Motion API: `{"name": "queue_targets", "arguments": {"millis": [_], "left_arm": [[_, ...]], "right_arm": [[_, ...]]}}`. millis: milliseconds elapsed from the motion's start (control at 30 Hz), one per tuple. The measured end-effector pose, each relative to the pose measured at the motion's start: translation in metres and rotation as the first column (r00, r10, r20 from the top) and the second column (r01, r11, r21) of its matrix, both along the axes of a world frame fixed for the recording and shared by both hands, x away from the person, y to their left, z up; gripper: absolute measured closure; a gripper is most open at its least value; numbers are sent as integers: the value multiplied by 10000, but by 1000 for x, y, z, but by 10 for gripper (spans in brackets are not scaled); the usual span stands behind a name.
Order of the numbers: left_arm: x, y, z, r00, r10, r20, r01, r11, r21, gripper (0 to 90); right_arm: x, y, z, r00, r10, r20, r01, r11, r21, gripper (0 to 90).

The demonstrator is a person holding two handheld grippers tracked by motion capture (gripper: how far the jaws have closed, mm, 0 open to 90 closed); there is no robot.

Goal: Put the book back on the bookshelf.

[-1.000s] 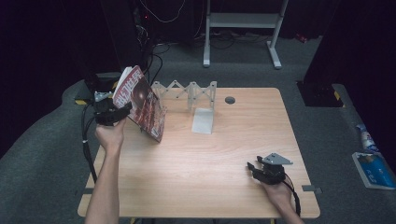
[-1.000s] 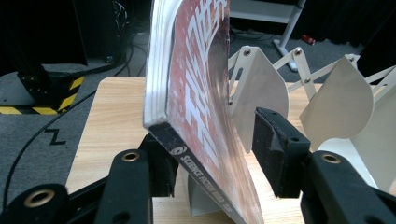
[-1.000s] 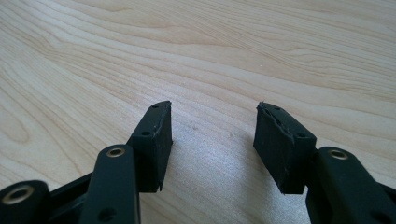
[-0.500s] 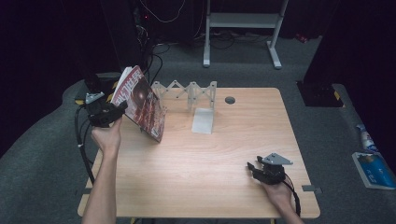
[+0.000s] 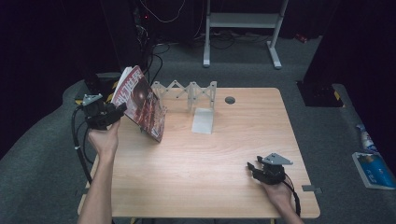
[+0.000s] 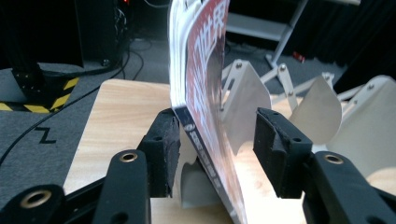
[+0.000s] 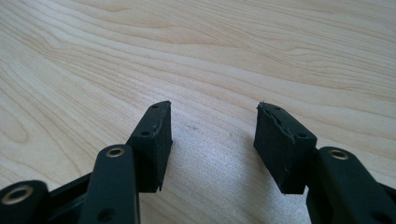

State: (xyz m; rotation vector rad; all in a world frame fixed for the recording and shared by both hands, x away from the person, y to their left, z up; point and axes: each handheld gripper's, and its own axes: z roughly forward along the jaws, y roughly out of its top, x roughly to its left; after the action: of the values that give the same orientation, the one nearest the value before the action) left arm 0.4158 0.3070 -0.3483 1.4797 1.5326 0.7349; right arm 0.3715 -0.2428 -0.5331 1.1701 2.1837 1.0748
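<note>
While the red, glossy magazine [image 5: 140, 102] was seen standing on its lower edge at the back left of the pale wooden table [image 5: 201, 163], it was leaned over to one side. It was placed just beside the white fold-out rack with zigzag arms [image 5: 189, 91], at the rack's left end. The left gripper [image 5: 105, 113] was held up at the table's left edge, next to the magazine. In the left gripper view, the magazine's [image 6: 205, 93] lower corner was seen between the two black jaws, and the jaws were spread apart. One pad [image 6: 166, 149] was very near the pages, but a clear gap was seen on the other side, so the magazine was not squeezed. The white rack [image 6: 299, 102] was seen right behind it. The right gripper [image 5: 261, 170] was rested low on the table near the front right corner, well apart from the magazine. Its jaws were also spread wide, with bare wood [image 7: 210, 60] seen between them.
</note>
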Motion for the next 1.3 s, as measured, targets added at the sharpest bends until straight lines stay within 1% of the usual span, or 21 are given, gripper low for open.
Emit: {"name": "queue_targets", "arguments": {"millis": [267, 467, 500, 767, 933, 1033, 1200, 1300], "left_arm": [[-10, 0, -1, 9997, -255, 48, 255, 9997, 48, 518], [-16, -1, 0, 9987, -502, 29, 502, 9987, 3, 519], [-20, -3, 1, 9982, -582, 109, 582, 9983, 39, 518], [-25, -8, 2, 9963, -843, 173, 843, 9964, 36, 512], [-29, -14, 3, 9942, -1039, 272, 1039, 9946, 26, 509], [-30, -18, 3, 9919, -1243, 257, 1242, 9922, 71, 505], [-33, -24, 3, 9884, -1475, 368, 1475, 9891, 28, 496], [-33, -28, 2, 9859, -1643, 312, 1644, 9864, 12, 491]], "right_arm": [[0, 0, 0, 10000, 9, -5, -9, 10000, -1, 461], [0, 0, 0, 10000, 11, -18, -11, 10000, -2, 461], [0, 0, 1, 10000, 28, -51, -28, 10000, -31, 463], [0, 0, 1, 10000, 45, -66, -45, 10000, -50, 463], [0, 0, 1, 10000, 52, -60, -52, 10000, -59, 463], [0, 0, 1, 10000, 47, -64, -47, 10000, -53, 463], [0, 0, 1, 10000, 47, -64, -47, 10000, -52, 464], [0, 0, 1, 10000, 48, -66, -48, 10000, -54, 463]]}}
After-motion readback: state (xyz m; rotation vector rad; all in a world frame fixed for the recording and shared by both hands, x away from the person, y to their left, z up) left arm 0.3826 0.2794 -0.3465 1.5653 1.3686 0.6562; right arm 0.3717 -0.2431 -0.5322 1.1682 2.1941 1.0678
